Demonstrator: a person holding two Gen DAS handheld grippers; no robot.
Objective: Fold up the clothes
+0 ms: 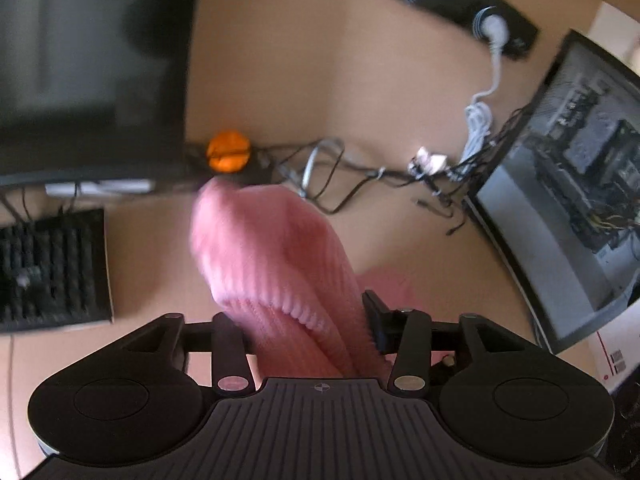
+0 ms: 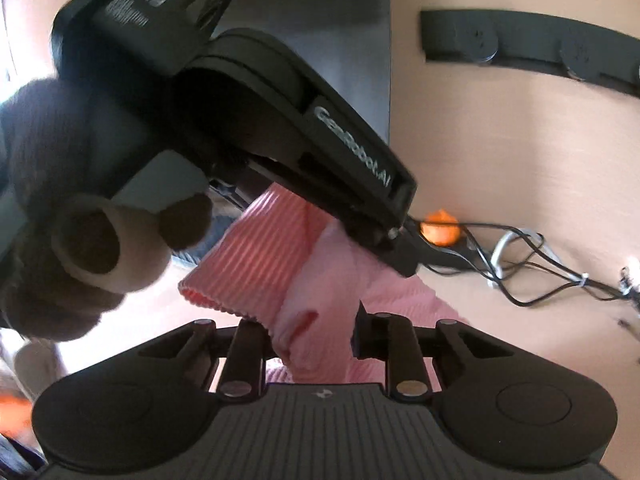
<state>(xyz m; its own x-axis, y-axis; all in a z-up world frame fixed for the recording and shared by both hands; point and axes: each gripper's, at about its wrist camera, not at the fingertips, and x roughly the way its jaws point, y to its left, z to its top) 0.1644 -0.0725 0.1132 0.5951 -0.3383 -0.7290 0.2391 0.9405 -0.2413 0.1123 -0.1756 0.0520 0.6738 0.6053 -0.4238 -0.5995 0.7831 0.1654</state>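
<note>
A pink ribbed knit garment (image 1: 260,248) fills the middle of the left wrist view. My left gripper (image 1: 308,332) is shut on a bunched part of it and holds it above the tan desk (image 1: 360,92). In the right wrist view the same pink garment (image 2: 256,264) hangs between both tools. My right gripper (image 2: 316,344) is shut on a fold of it. The left gripper's black body (image 2: 240,92) crosses that view from the upper left, held by a dark gloved hand (image 2: 48,184), its tip on the cloth close to my right gripper.
A black keyboard (image 1: 52,268) lies at the left, with a dark monitor (image 1: 80,60) above it. A second monitor (image 1: 568,200) stands at the right. Tangled cables (image 1: 360,176), an orange round object (image 1: 228,150) and a black power strip (image 1: 472,4) lie behind.
</note>
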